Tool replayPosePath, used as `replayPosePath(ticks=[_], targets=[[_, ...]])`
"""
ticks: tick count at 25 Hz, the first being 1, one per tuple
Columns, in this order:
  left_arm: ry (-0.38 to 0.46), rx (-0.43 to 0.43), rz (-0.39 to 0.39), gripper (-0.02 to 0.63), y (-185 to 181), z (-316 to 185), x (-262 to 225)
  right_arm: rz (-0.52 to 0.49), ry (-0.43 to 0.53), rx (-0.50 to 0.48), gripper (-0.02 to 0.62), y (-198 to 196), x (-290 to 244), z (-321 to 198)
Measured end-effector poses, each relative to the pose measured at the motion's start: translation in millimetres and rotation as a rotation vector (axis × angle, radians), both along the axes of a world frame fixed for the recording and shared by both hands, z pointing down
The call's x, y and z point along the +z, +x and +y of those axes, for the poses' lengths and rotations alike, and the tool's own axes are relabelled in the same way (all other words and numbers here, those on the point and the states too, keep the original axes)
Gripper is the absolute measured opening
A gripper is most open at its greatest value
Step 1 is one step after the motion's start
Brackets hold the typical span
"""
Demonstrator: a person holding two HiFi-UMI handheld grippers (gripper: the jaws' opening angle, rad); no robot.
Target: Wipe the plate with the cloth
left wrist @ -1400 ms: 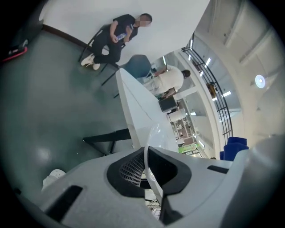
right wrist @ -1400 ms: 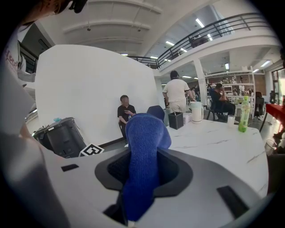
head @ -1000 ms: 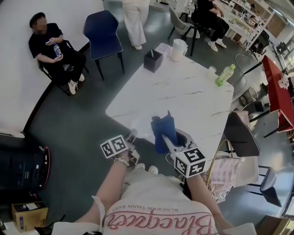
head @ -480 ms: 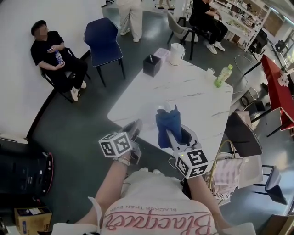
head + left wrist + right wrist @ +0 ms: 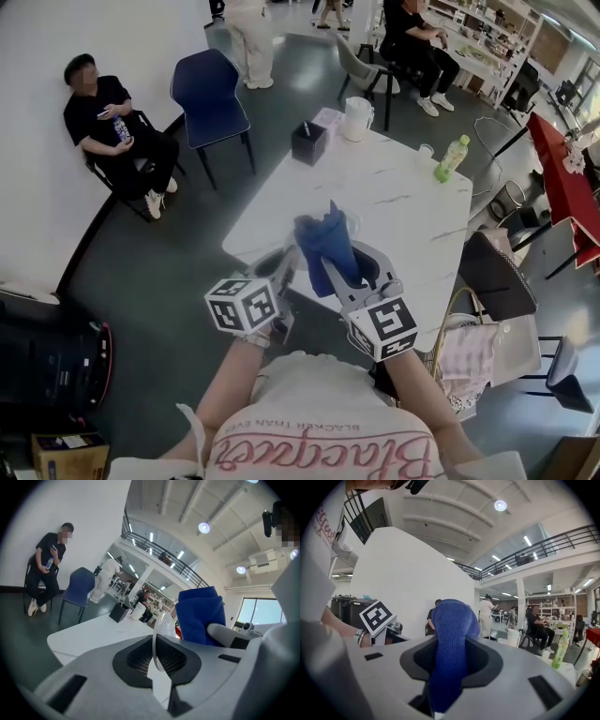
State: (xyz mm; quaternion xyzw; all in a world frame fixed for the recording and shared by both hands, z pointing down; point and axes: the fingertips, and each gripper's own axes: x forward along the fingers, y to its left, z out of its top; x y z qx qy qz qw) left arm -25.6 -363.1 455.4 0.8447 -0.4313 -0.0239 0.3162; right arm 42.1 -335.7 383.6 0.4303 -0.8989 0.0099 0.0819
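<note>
1. Both hand-held grippers have come up since a second ago. They were low at the near edge of the bench (image 5: 394,197) and now sit higher over that same edge, and the cloth (image 5: 323,239) has gone up with them.
2. Way off the bench's left side, a person (image 5: 112,122) sits against the wall. A blue chair (image 5: 208,82) stands by the bench's far left corner.
3. Left hand-held gripper (image 5: 281,272): jaws nearly together, pinching a clear plate (image 5: 161,637) that's upright and edge-on in its own view, held off the bench over the near edge.
4. Right hand-held gripper (image 5: 354,277): clamped on the blue cloth, which sticks up bunched out of the jaws, just right of the plate and also above the bench's near edge. Can't tell if cloth and plate actually touch.
5. At the bench's far end there's a black box (image 5: 309,142), then a white jug (image 5: 357,105) next to it.
6. A green bottle (image 5: 451,157) stands at the bench's far right corner.
</note>
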Motion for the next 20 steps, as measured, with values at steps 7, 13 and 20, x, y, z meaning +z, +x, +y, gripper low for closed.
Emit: replayPosePath(ticks=[7, 13, 20], targets=[[0.039, 0.019, -0.022, 0.018, 3.9, 8.9, -18.1, 0.095, 0.044, -0.100, 0.115, -42.1, -6.4, -4.0], [0.051, 0.017, -0.052, 0.018, -5.0, 13.3, -21.3, 0.125, 0.042, -0.081, 0.115, -48.8, -0.8, -13.9], [0.068, 0.015, -0.023, 0.020, -7.0, 18.1, -31.4, 0.093, 0.045, 0.010, 0.117, -26.0, -8.1, -28.5]])
